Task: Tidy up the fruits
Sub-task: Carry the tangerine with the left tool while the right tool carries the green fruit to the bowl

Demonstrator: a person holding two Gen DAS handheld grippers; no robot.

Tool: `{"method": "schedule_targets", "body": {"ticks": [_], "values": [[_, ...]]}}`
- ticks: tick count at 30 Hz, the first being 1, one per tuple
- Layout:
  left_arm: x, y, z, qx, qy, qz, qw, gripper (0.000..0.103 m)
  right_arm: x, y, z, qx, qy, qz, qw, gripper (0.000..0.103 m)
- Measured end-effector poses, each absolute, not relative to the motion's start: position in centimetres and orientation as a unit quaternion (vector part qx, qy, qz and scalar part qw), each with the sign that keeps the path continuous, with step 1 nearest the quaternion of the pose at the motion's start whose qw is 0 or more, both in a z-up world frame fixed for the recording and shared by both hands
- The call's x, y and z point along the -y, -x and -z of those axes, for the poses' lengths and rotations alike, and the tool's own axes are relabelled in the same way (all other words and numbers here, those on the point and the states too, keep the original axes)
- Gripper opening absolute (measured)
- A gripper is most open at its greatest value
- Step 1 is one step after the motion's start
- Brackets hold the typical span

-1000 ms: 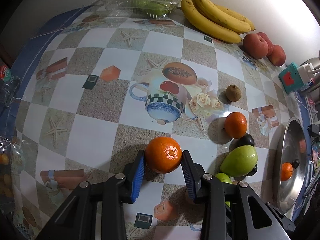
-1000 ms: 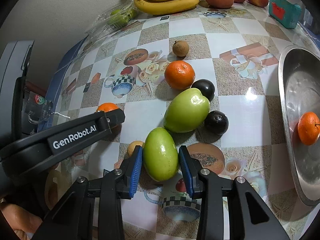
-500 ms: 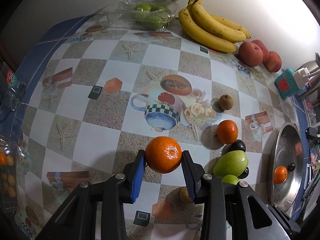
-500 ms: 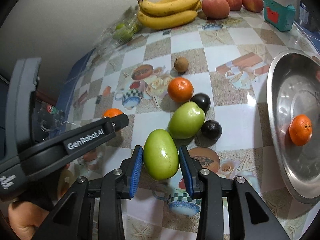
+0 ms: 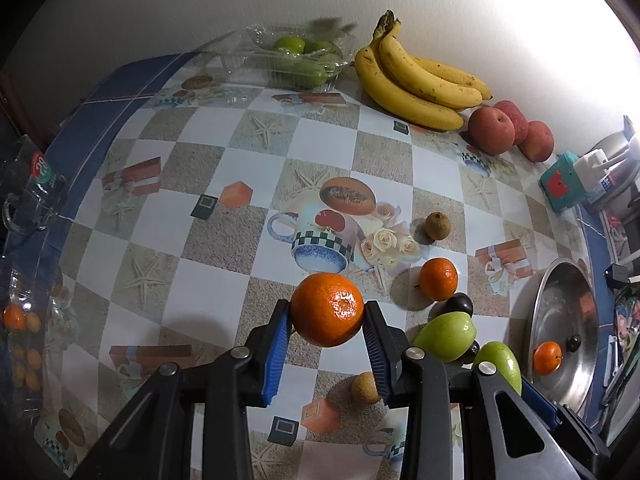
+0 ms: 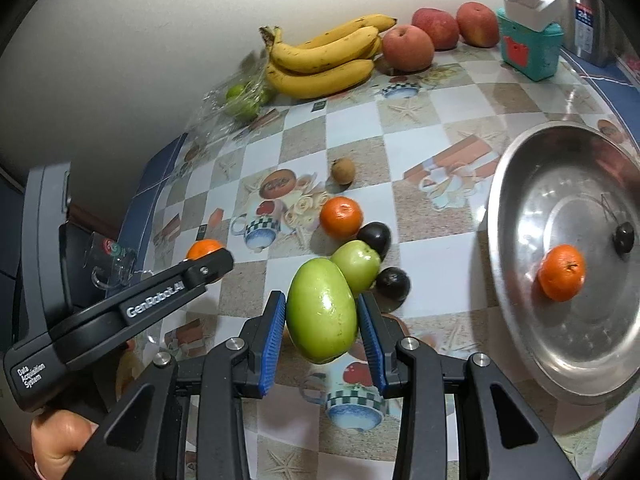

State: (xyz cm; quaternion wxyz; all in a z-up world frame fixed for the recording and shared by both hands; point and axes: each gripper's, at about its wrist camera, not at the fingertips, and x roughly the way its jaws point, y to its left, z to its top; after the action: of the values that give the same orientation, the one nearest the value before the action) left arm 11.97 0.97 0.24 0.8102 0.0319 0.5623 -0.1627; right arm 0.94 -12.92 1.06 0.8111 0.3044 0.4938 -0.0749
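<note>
1. The left gripper [image 5: 327, 320] clamps an orange [image 5: 327, 309] between its blue pads, lifted clear of the table [image 5: 200, 264].
2. The right gripper [image 6: 322, 320] clamps a large green fruit [image 6: 322, 316] the same way, also off the surface.
3. Ahead and left of the left gripper lies a broad bare stretch of checkered cloth; the blue border [image 5: 116, 92] marks the table's far left edge, where the wall begins.
4. Just right of the left gripper, fruit crowds in: a second orange [image 5: 438, 279], a dark plum [image 5: 460, 304] and a green fruit [image 5: 446, 336] touching it.
5. Right of the right gripper sits a steel bowl [image 6: 520, 208] near the table's edge, holding an orange [image 6: 561, 273] and a dark fruit [image 6: 624, 237], with much open room inside.
6. Far ahead, against the white wall, stand bananas [image 5: 416, 80], red apples [image 5: 491, 131] and a clear tray of green fruit [image 5: 296, 58].
7. A small brown fruit [image 5: 437, 225] lies alone ahead of the cluster.
</note>
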Motion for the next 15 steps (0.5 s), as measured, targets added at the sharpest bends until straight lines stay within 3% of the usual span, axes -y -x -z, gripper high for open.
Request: {"method": "schedule_targets", "body": {"ticks": [15], "values": [[2.5,-9.9,-0.8,-0.554,-0.062,0.185,0.809,0.039,19.4,2.3,-1.7,-0.465,-0.339,0.156,0.803,0.038]]}}
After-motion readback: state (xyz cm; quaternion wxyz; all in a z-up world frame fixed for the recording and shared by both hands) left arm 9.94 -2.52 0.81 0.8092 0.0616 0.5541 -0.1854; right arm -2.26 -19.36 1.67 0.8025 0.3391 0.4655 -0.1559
